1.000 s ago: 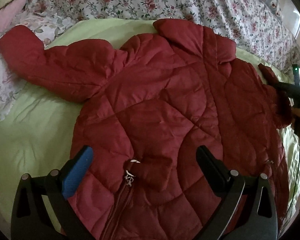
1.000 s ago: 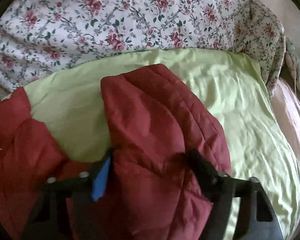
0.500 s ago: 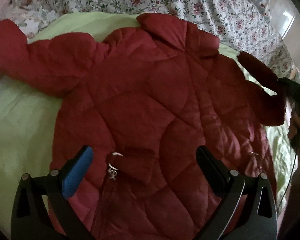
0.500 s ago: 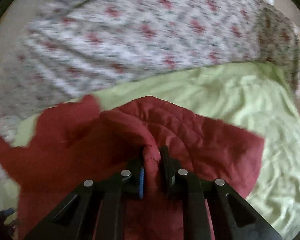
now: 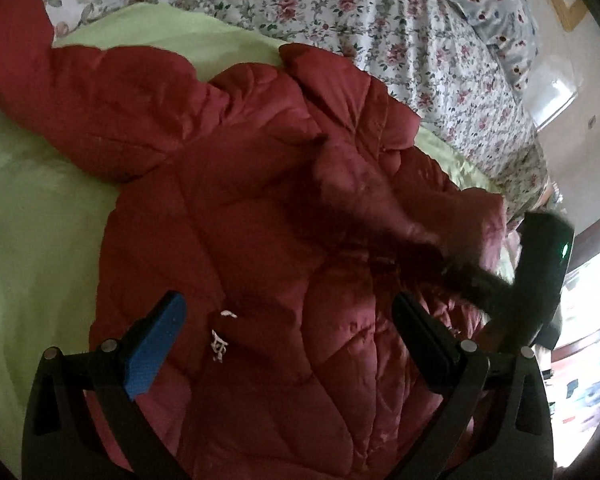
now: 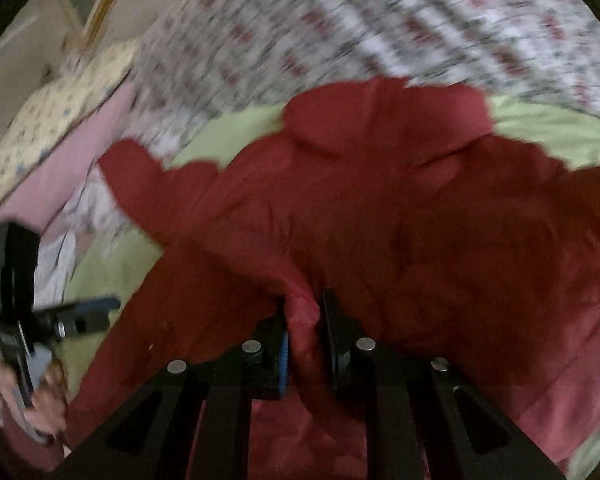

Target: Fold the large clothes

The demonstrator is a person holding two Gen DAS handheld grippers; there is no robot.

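The red jacket (image 6: 380,220) sleeve is pinched tight in the right gripper (image 6: 303,320) for folding toward nine o'clock, while the left gripper (image 5: 288,332) is held wide open, empty.

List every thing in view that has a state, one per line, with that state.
Red jacket: spread on the bed, zipped at the front, one sleeve lifted over the body.
Lifted sleeve: pinched in the right gripper.
Other sleeve: lying flat, stretched outward.
Right gripper: shut on the sleeve.
Left gripper: open, empty, above the jacket.
Green sheet: spread under the jacket.
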